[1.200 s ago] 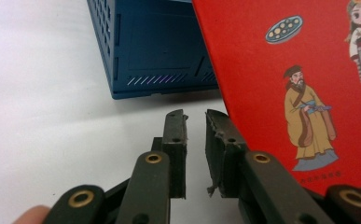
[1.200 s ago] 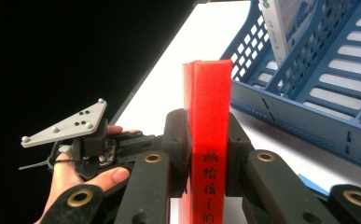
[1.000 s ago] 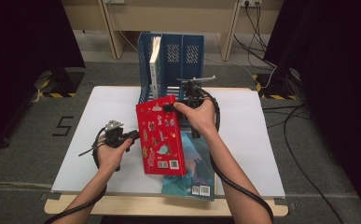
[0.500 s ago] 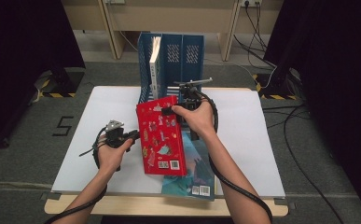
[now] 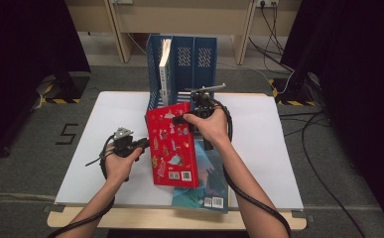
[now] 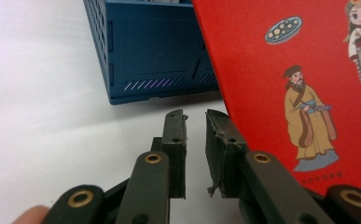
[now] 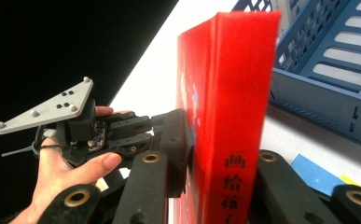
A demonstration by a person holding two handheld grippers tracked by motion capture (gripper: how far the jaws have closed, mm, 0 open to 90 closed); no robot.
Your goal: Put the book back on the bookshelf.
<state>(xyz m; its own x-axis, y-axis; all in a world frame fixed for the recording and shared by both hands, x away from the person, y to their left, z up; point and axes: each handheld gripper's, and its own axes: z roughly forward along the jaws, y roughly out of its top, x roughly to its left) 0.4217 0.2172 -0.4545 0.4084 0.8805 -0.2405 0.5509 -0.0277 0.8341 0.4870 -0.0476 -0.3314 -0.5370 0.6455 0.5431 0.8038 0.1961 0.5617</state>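
Red book (image 5: 172,144) clamped upright in right tool (image 5: 182,119), left tool (image 5: 142,144) beside its cover, jaws narrowly apart, empty.

Black fingers (image 6: 174,154), brass-coloured rivets

A black number "5" was marked on the floor (image 5: 68,133) left of the surface. The red book (image 7: 225,154) had Chinese characters on its spine, too cut off to read fully.
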